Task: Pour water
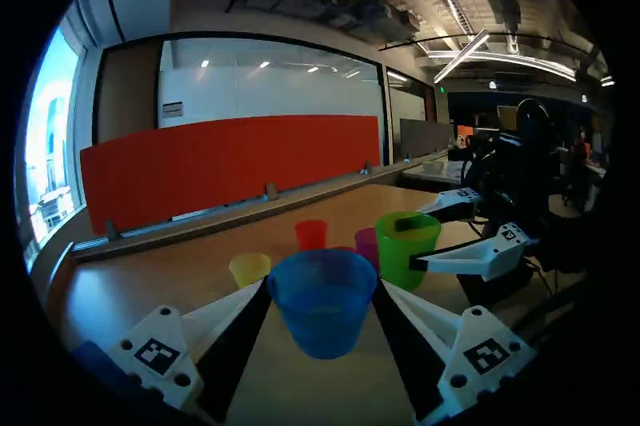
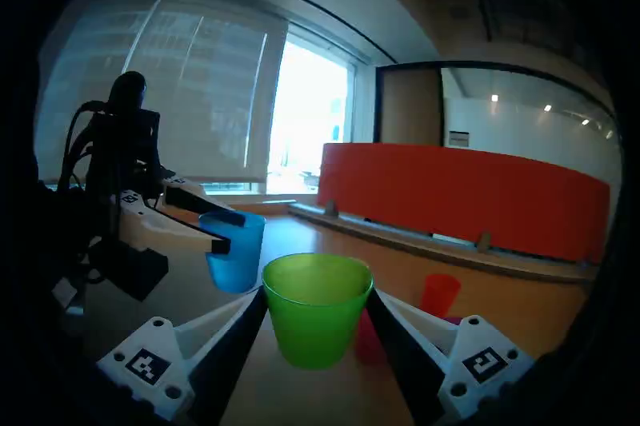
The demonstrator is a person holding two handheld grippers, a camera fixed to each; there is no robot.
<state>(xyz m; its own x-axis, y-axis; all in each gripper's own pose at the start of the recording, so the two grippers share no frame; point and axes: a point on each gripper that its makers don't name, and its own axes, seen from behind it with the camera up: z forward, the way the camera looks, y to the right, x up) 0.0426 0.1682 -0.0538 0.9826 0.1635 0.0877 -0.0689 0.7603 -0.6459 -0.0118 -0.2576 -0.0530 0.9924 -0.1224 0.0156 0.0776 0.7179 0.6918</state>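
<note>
My left gripper (image 1: 323, 312) is shut on a blue cup (image 1: 322, 308), held upright above the wooden table (image 1: 144, 286); water shows through its lower half. My right gripper (image 2: 317, 320) is shut on a green cup (image 2: 317, 316), also upright and lifted. In the left gripper view the green cup (image 1: 406, 247) hangs to the right in the right gripper (image 1: 456, 230), close to the blue one. From the right gripper view the blue cup (image 2: 233, 250) sits at the left between the left gripper's fingers (image 2: 200, 222).
On the table stand a yellow cup (image 1: 249, 268), a red cup (image 1: 311, 233) and a magenta cup (image 1: 367, 244). The red cup (image 2: 439, 294) also stands right of the green one. An orange divider panel (image 1: 232, 158) runs along the table's far edge.
</note>
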